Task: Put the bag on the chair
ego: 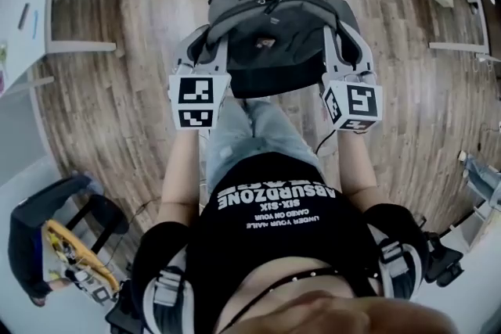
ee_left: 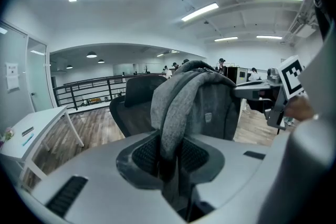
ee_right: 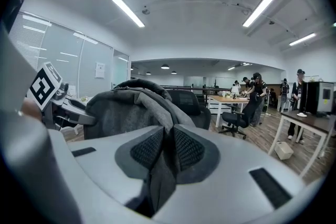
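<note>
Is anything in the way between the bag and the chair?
No, nothing I can see. The left gripper and the right gripper each clamp a strap of the grey bag. The black chair stands just beyond it, with no other thing showing between them.

Black lettered T-shirt (ego: 275, 242), faded jeans (ego: 252, 138), grey left gripper (ee_left: 170, 156), right gripper (ee_right: 165, 150).
</note>
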The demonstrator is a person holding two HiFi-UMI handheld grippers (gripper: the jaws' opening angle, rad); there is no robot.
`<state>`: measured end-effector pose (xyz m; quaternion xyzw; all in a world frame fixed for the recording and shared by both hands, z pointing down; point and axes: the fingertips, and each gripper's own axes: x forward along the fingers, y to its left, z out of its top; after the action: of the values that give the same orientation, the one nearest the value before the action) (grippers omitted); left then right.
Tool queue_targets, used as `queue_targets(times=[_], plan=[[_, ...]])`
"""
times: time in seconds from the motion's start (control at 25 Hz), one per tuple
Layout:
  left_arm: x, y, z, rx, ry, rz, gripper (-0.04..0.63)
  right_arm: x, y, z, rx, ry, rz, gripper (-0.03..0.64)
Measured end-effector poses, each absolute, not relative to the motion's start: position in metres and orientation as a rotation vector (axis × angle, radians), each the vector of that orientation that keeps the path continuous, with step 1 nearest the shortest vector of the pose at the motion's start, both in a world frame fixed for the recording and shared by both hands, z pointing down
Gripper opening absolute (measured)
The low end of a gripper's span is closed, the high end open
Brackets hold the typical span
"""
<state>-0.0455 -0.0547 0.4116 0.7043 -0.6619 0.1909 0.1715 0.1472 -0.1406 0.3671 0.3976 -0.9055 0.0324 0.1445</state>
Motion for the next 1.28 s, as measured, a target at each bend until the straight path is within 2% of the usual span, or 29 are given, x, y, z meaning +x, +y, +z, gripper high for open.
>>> queue_targets(times=[1.28], plan=[[-0.125,-0.148,0.455,1.983,-1.75,0.556,0.091,0.074,-0.224,0.396,1.201,-2.56,0.113,0.072]])
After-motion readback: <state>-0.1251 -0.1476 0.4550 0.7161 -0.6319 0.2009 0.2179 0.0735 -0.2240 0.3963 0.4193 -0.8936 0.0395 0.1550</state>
